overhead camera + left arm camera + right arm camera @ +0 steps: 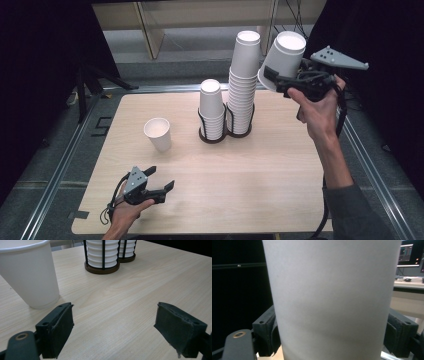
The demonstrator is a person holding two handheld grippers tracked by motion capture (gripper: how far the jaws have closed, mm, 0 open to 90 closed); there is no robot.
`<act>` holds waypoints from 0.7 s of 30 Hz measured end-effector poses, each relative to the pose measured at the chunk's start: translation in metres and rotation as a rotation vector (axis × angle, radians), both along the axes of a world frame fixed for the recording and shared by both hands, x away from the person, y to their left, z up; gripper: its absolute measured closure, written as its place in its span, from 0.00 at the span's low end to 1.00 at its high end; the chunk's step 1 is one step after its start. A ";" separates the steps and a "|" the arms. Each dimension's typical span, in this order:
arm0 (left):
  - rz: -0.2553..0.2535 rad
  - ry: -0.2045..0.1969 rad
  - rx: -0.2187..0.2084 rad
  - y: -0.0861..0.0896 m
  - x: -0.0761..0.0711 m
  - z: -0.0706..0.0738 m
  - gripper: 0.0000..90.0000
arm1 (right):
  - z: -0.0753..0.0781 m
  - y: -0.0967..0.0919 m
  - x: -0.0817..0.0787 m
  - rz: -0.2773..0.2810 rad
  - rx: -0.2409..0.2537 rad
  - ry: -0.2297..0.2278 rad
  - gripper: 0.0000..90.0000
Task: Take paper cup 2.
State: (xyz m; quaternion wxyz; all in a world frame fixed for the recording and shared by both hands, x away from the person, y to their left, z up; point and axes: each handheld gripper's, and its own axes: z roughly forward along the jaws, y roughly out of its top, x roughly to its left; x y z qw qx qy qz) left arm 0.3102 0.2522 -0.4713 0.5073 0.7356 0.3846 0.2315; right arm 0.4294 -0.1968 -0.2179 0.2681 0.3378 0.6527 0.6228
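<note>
My right gripper (275, 79) is raised at the upper right and shut on a white paper cup (285, 54) that it holds upside down and tilted. In the right gripper view the cup (332, 290) sits between the two black pads (265, 335). Beside it stand a tall stack of cups (243, 82) and a shorter stack (211, 107), each in a black wire holder. A single cup (158, 134) stands upright on the table to the left. My left gripper (161, 177) rests low near the front left, open, with nothing between its jaws (115, 306). The upright cup (27, 272) is just ahead of its left jaw.
The light wooden table (240, 185) has metal rails along both sides and dark floor beyond them. A wooden shelf frame (150, 30) stands behind the table. The holders' round bases (102, 268) sit at the table's far middle.
</note>
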 end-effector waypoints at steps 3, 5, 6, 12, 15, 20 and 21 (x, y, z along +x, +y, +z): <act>0.005 0.009 0.006 0.000 0.000 0.000 0.16 | -0.013 0.002 -0.008 0.026 -0.003 -0.002 0.20; 0.006 0.010 0.005 0.000 0.000 0.000 0.16 | -0.023 0.006 -0.013 0.046 -0.006 0.016 0.20; 0.004 0.007 -0.003 0.000 0.001 0.000 0.16 | -0.027 0.008 -0.015 0.052 -0.013 0.007 0.20; -0.003 0.010 -0.049 -0.002 0.003 0.000 0.16 | -0.060 0.024 -0.023 0.108 -0.025 0.049 0.20; -0.004 0.019 -0.078 -0.004 0.004 0.001 0.16 | -0.076 0.034 -0.023 0.136 -0.030 0.069 0.20; -0.021 0.002 -0.099 -0.009 0.007 0.002 0.16 | -0.104 0.052 -0.021 0.187 -0.027 0.103 0.20; -0.023 -0.003 -0.105 -0.011 0.008 0.002 0.16 | -0.109 0.056 -0.021 0.195 -0.021 0.114 0.20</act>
